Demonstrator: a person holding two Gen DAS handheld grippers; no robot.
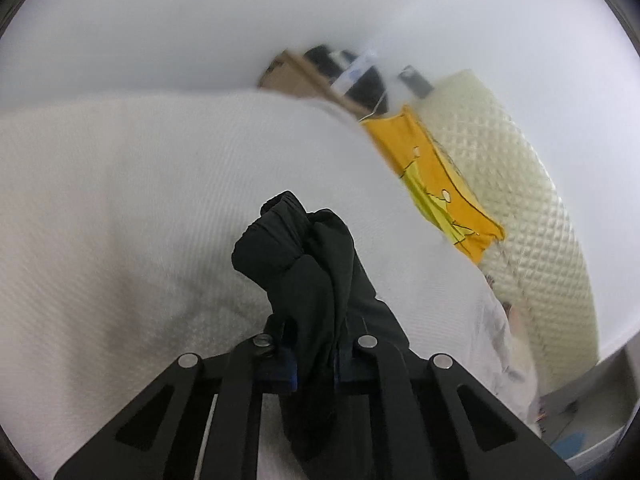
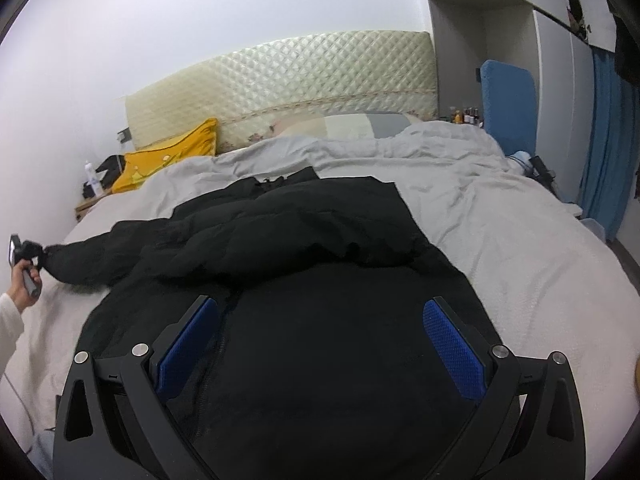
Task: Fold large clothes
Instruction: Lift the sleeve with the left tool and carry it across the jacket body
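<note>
One black jacket [image 2: 304, 248] lies spread on the bed [image 2: 500, 248], its body filling the near middle of the pale cover and its collar end pointing toward the quilted headboard [image 2: 288, 72]. To the jacket's right a wide strip of rumpled cover runs out to the bed's far edge, where a blue chair back [image 2: 508, 100] stands beside the bed. To its left the bare cover is narrower, ending at the near-left edge of the bed. One sleeve [image 2: 88, 256] stretches out leftward across that strip, pulled away from the body of the jacket.

The left hand-held gripper [image 2: 38, 258] sits at the far end of that sleeve, held by a bare hand [image 2: 22, 284] in a white cuff. In the left wrist view the left gripper's fingers are closed on the bunched black cuff [image 1: 296, 256], which bulges up between them above the white cover, with the yellow pillow [image 1: 436, 184] and headboard off to the right.

The right hand-held gripper [image 2: 320, 344] is over the lower body of the jacket, pointing toward the headboard. Its two blue pads [image 2: 188, 344] stand wide apart with nothing between them but the jacket fabric below; whether they touch it cannot be told.

Counted: one jacket, two grippers, one yellow pillow against the headboard, one wooden bedside stand [image 2: 90, 204] at the left with a white bottle [image 2: 93, 178] on it.
</note>
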